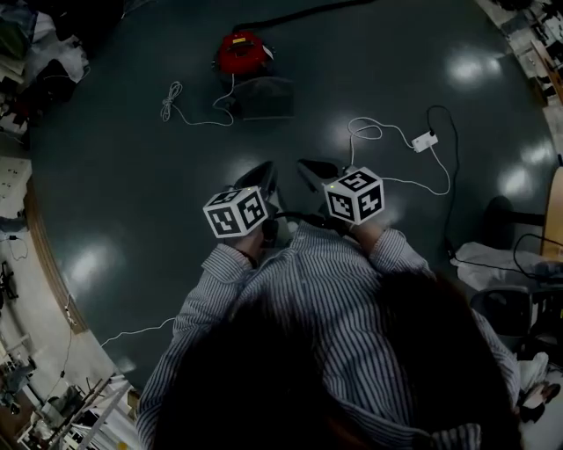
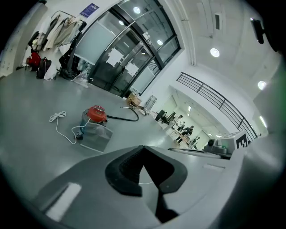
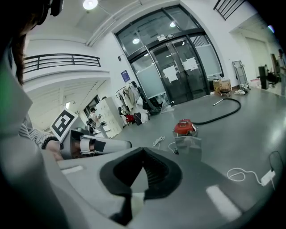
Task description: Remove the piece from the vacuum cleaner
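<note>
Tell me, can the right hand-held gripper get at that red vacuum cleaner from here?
Probably not yet: the vacuum cleaner sits well ahead of the right hand-held gripper, though only open floor seems to lie between.

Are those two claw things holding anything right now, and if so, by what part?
Nothing is held. The left gripper and right gripper are both shut and empty.

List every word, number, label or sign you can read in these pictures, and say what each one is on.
No text can be read.
Blue sign on the wall beside the glass doors: too small to read.
White sheets on the glass doors: blurred.
Marker cubes: black-and-white square patterns, no letters.
Red vacuum cleaner: no legible label.
</note>
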{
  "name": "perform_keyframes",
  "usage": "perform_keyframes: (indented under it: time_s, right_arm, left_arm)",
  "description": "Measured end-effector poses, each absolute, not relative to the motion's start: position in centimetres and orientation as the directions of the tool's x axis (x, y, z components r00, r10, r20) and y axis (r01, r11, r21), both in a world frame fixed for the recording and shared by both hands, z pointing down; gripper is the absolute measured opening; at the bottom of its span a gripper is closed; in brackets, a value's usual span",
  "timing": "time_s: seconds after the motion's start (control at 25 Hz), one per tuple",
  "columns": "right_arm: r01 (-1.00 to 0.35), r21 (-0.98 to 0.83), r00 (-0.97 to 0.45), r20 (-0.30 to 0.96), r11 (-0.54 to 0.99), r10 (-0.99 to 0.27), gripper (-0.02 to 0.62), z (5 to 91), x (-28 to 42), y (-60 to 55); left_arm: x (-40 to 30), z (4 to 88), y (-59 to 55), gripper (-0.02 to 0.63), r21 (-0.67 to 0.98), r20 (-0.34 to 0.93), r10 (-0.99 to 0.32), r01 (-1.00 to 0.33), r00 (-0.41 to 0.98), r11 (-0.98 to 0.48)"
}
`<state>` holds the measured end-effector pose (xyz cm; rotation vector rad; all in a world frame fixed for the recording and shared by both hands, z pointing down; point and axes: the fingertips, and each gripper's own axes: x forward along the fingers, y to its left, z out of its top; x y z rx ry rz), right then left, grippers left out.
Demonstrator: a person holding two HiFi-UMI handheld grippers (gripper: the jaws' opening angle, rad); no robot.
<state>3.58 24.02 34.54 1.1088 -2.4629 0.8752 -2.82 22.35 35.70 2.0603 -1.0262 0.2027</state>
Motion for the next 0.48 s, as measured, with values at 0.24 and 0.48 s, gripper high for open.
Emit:
perform_keyframes:
  time_s: [0.24, 0.48]
  right_arm:
    - [-0.763, -0.381, -0.644, 0.517, 0.522, -0.565, 0.002, 35.9, 3.4, 17.9]
    - [-0.797, -0.376, -0.603, 0.528, 0.472, -0.597, 0.002, 37.0, 3.6, 8.3]
  left_arm:
    - [-3.8, 37.1, 14.9, 0.006, 0.618, 0.453, -0.614, -0.724, 0.647, -0.306]
    - [-3.7, 37.5, 5.2, 0.006, 0.624, 0.451, -0.573, -0.701, 0.684, -0.345]
